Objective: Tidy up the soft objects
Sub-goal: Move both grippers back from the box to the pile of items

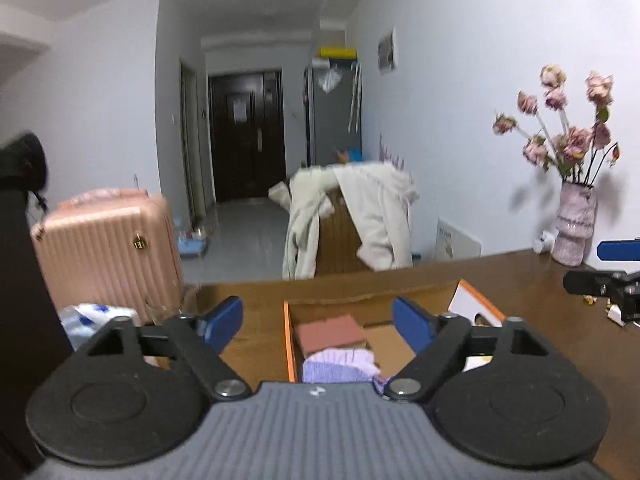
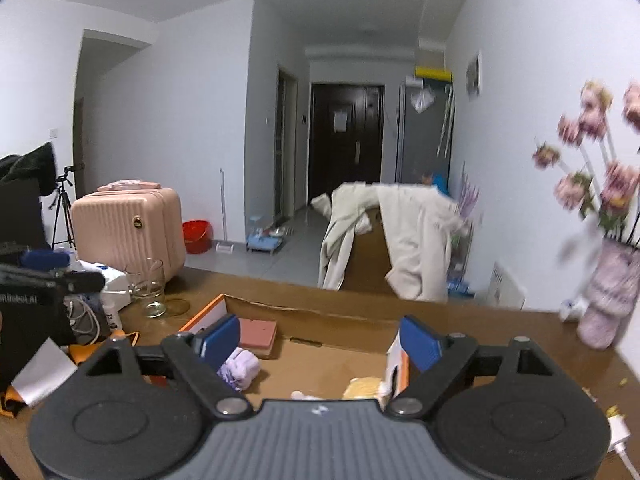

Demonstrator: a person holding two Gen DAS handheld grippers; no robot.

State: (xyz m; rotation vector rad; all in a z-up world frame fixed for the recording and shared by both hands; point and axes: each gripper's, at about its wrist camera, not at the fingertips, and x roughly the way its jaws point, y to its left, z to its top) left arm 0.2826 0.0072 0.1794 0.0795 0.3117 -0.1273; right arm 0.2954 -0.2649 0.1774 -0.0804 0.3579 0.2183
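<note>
An open cardboard box with orange edges sits on the brown wooden table. Inside it lie a folded lilac knit item and a reddish-pink flat pad. My left gripper hovers above the box, open, nothing between its blue pads. The right wrist view shows the same box with the lilac knit item, the pink pad and a yellow soft item partly hidden behind the gripper body. My right gripper is also open and empty above the box.
A pink vase with dried roses stands at the table's right end. A glass jar, cables and dark gear crowd the table's left. Beyond the table stand a pink suitcase and a cream coat draped over a cabinet.
</note>
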